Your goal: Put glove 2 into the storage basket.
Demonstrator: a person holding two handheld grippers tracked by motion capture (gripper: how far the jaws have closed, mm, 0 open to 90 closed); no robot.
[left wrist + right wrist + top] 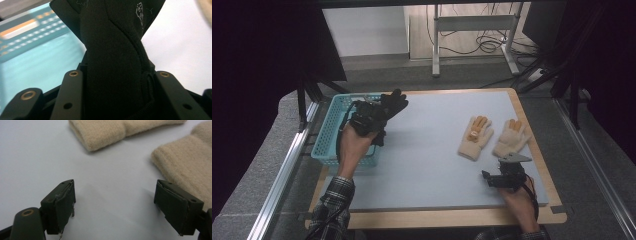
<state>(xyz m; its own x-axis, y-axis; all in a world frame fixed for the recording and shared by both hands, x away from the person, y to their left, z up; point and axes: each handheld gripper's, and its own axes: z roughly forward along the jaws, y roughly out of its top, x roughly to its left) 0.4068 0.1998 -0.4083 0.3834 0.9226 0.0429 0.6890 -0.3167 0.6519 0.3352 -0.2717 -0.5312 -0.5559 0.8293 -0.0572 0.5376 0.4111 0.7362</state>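
Observation:
A black glove (393, 102) hangs lifted over the table's left side, by the basket's right edge, with my left gripper (371, 121) shut on it. In the left gripper view the black glove (112, 50) is bunched tightly between the two jaws of the left gripper (118, 75). Two beige knitted gloves lie flat on the mat at the right, one (476, 136) beside the other (511, 137). My right gripper (488, 177) rests low on the mat just in front of them, open with nothing between its jaws. Its own view has the right gripper (115, 187) facing the cuffs of the beige gloves (100, 130) (185, 162).
A teal plastic basket (328, 130) sits at the table's left edge, under and behind the left hand; its wall (30, 32) is blurred in the left gripper view. A pale blue mat (432, 150) covers the wooden tabletop. Metal rails run along both sides of the table.

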